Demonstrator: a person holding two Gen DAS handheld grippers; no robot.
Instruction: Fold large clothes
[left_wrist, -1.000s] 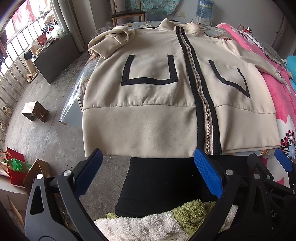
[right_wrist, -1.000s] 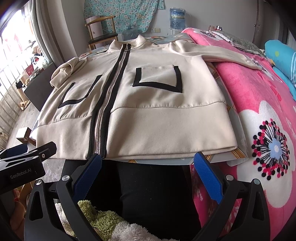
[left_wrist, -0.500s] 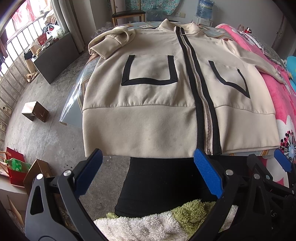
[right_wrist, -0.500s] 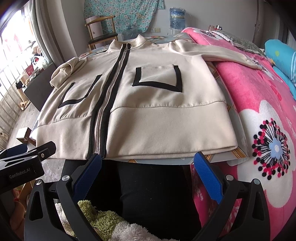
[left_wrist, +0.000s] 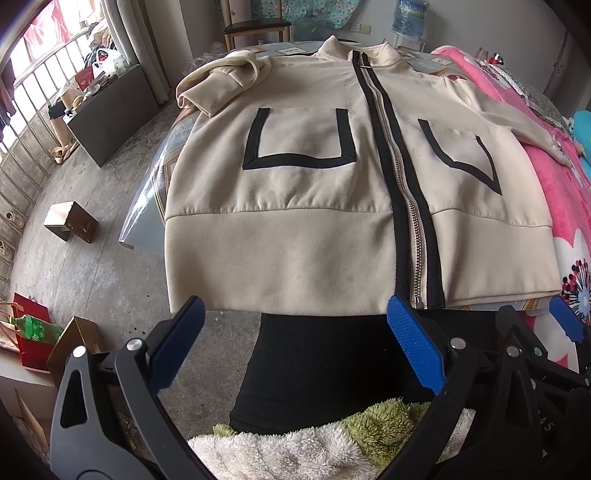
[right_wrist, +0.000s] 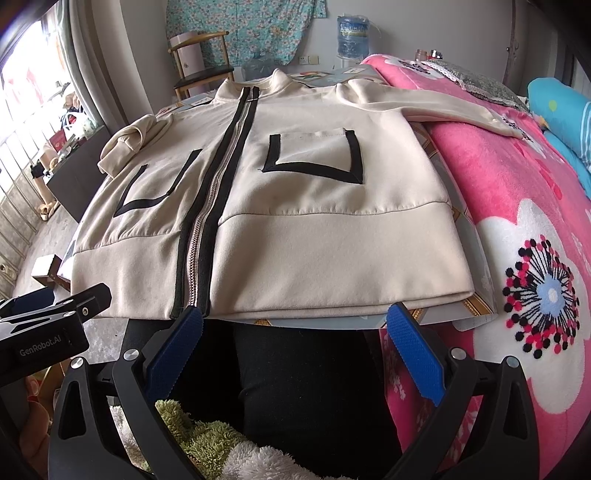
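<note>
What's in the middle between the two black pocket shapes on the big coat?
Between the left pocket outline and the right pocket outline on the jacket runs the closed zipper with black edging, clearest in the left wrist view.

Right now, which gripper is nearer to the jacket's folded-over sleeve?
Left. The left gripper hangs open at the hem below the folded sleeve; the right gripper sits further along the hem, past the zipper.

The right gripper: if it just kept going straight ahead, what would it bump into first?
Probably the cream jacket: the open right gripper points at its bottom hem, right of the zipper. Depth is uncertain.
</note>
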